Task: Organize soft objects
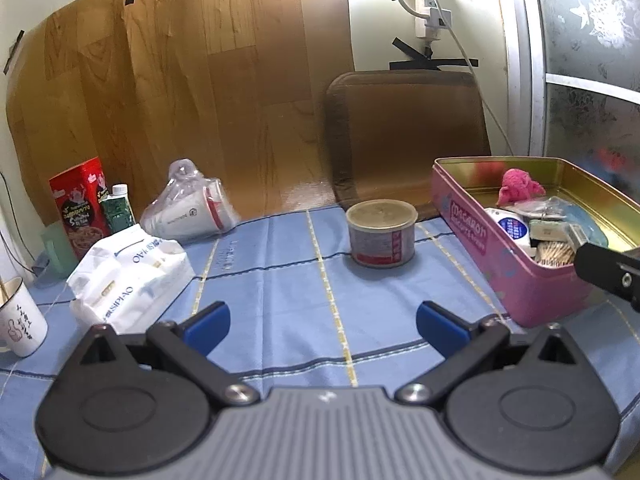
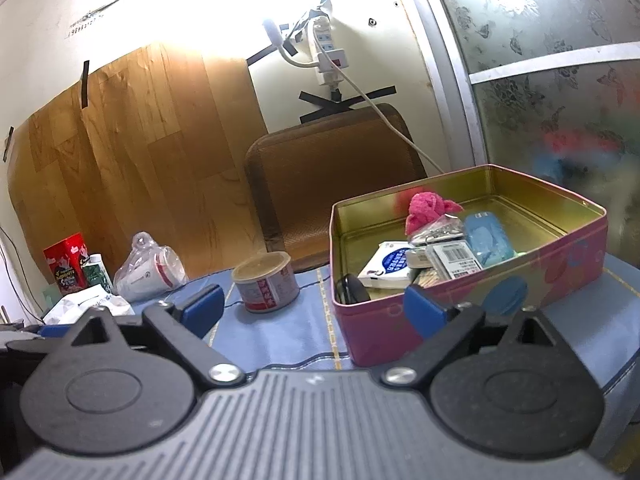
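We see the white mug (image 1: 21, 322) cut off at the left edge; coloured shapes behind the frosted glass (image 2: 560, 140) stay blurred, perhaps clothing.

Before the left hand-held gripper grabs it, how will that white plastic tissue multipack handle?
The white plastic-wrapped tissue multipack already looks crumpled and slumped, so it will probably squash and sag. Likely light for its bulk. Its glossy film could slip between the blue pads.

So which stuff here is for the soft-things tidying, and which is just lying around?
For the job:
pink fluffy cloth
pink tin
white tissue pack
left claw, open
right claw, open

Just lying about:
round can
bagged paper cups
red snack box
white mug
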Action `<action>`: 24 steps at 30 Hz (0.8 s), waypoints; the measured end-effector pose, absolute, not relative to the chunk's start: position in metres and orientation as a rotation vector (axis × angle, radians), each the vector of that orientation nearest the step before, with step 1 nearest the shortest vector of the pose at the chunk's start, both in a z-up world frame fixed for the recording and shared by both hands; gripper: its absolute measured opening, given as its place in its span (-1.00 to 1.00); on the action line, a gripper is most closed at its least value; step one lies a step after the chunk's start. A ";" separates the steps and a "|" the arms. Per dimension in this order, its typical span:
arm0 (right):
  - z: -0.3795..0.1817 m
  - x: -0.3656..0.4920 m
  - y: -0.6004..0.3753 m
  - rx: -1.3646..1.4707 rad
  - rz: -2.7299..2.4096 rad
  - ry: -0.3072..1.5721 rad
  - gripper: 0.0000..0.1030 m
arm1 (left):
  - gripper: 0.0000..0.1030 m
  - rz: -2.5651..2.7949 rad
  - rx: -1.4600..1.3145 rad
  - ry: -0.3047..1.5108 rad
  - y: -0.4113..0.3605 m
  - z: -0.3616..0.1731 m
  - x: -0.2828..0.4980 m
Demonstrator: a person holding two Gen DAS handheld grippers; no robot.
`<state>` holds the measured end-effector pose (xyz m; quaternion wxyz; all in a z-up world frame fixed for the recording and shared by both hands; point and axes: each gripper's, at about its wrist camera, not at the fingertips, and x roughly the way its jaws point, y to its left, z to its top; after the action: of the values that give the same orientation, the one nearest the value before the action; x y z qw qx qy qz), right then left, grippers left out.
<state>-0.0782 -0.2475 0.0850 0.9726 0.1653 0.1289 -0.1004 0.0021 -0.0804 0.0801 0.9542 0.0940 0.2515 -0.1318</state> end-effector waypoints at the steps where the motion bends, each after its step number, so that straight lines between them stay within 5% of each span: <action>1: 0.084 -0.079 -0.247 0.338 -0.210 0.254 0.96 | 0.99 -0.268 0.192 0.512 -0.080 0.080 0.003; 24: 0.067 -0.075 -0.229 0.325 -0.195 0.270 1.00 | 0.99 -0.225 0.201 0.606 -0.067 0.052 0.009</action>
<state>-0.0749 -0.2286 0.0675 0.9730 0.1612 0.1338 -0.0967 0.0092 -0.0666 0.0525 0.9433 0.0986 0.2972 -0.1106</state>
